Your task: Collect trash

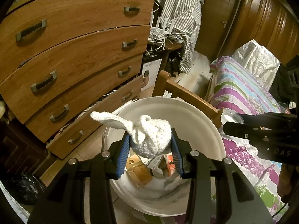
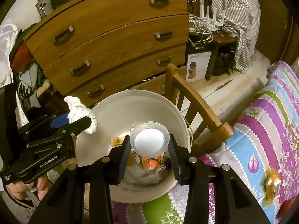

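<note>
- Left gripper [image 1: 151, 145], lower centre of its view: clamped on a white wadded cloth [image 1: 149, 136], soft, light, squeezed at its bulk, tail loose toward upper left.
- Bucket [image 1: 214, 130] directly beneath; wide mouth, ample room.
- Right gripper [image 2: 149, 147]: clamped on a clear plastic cup [image 2: 149, 140], light, crushable, over the bucket; chair [image 2: 201, 108] close at right.

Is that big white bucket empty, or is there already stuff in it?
Not empty. The white bucket already holds trash at its bottom: an orange carton, a brown wrapper and crumpled white paper.
</note>
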The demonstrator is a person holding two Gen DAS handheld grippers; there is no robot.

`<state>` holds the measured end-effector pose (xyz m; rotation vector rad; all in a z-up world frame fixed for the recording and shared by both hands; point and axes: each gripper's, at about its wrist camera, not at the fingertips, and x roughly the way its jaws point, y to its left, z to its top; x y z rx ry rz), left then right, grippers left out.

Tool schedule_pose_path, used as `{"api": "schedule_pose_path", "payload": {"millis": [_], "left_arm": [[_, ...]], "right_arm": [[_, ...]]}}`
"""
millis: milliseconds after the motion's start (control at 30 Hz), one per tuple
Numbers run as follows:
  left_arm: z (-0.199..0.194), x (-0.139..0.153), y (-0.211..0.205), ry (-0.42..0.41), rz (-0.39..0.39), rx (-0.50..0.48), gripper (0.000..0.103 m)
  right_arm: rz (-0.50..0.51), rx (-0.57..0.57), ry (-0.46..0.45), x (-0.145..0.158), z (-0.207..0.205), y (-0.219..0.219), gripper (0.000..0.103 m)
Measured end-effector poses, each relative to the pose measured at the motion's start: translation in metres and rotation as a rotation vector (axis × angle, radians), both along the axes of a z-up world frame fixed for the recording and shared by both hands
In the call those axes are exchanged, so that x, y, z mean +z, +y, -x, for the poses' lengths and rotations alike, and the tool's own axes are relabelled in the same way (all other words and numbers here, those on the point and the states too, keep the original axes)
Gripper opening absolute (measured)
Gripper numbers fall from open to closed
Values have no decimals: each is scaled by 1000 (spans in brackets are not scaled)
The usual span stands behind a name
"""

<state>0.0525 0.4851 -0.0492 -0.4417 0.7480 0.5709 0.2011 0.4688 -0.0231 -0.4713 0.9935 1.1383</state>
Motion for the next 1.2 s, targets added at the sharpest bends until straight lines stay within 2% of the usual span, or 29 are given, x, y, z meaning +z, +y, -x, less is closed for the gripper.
{"api": "schedule_pose_path", "payload": {"millis": [200, 233, 267, 300, 333, 567, 667, 733, 767, 933, 1000, 1067, 1200], "left_arm": [[-3, 0, 1, 0, -3, 3, 43], [-3, 0, 1, 2, -9, 5, 49], [-3, 0, 0, 10, -16, 11, 57], [-2, 0, 1, 9, -30, 22, 74], [0, 1, 3, 6, -40, 31, 78], [3, 6, 0, 1, -54, 43, 78], [16, 15, -6, -44, -79, 62, 89], [36, 28, -16, -121, -107, 99, 97], [50, 36, -25, -169, -130, 122, 97], [101, 59, -66, -309, -268, 208, 97], [116, 62, -86, -351, -303, 198, 97], [121, 65, -102, -375, -317, 169, 98], [126, 65, -134, -334, -324, 124, 98]], "right_arm": [[0, 0, 0, 0, 0, 0, 42], [0, -1, -1, 0, -1, 0, 44], [-3, -6, -2, 1, 0, 0, 60], [-15, -17, -6, 1, -2, -3, 66], [-18, -22, -5, 2, -4, -4, 67], [-65, -36, 9, 7, -9, -18, 67], [-148, -40, -12, 19, 3, -40, 67], [-216, -43, -73, 29, 20, -63, 70], [-263, -45, -108, 35, 31, -78, 75], [-385, -39, -217, 49, 79, -137, 82], [-428, -40, -246, 52, 95, -162, 83], [-459, -50, -262, 54, 107, -182, 86], [-510, -70, -268, 57, 126, -218, 88]]}}
